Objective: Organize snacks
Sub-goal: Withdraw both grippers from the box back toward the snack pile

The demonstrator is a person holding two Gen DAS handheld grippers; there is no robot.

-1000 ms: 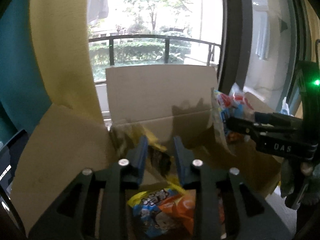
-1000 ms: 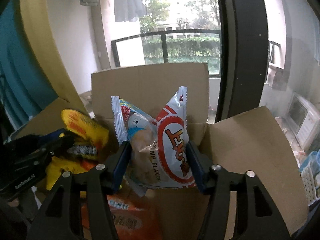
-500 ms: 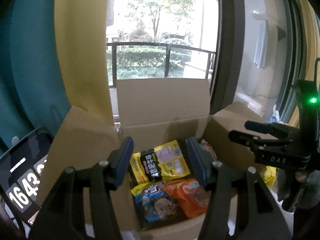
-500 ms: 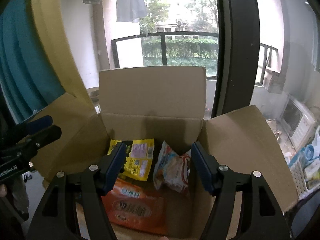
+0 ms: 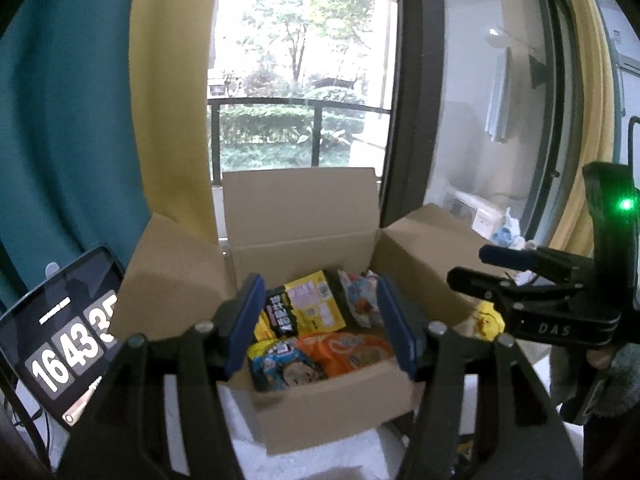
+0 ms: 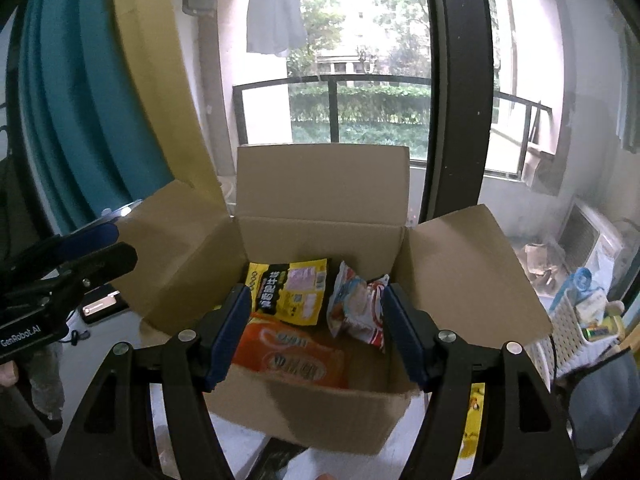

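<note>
An open cardboard box (image 5: 336,412) (image 6: 320,412) stands in front of both grippers with its flaps up. Inside lie a yellow-and-black snack bag (image 5: 300,310) (image 6: 290,292), an orange bag (image 5: 348,350) (image 6: 290,356), a blue bag (image 5: 280,368) and a white-and-red bag (image 5: 360,300) (image 6: 358,308). My left gripper (image 5: 320,326) is open and empty, held back above the box's near edge. My right gripper (image 6: 312,336) is open and empty, also above the near edge. It shows at the right of the left wrist view (image 5: 532,304).
A tablet (image 5: 56,344) showing clock digits leans at the left of the box. A white basket (image 6: 572,332) with small items stands at the right. A window with a dark frame post (image 6: 452,92), a balcony rail and teal and yellow curtains (image 5: 80,120) are behind.
Both grippers have opened, dropped their bags into the box and pulled back and up. The yellow-and-black bag and the white-and-red bag now lie in the box.
</note>
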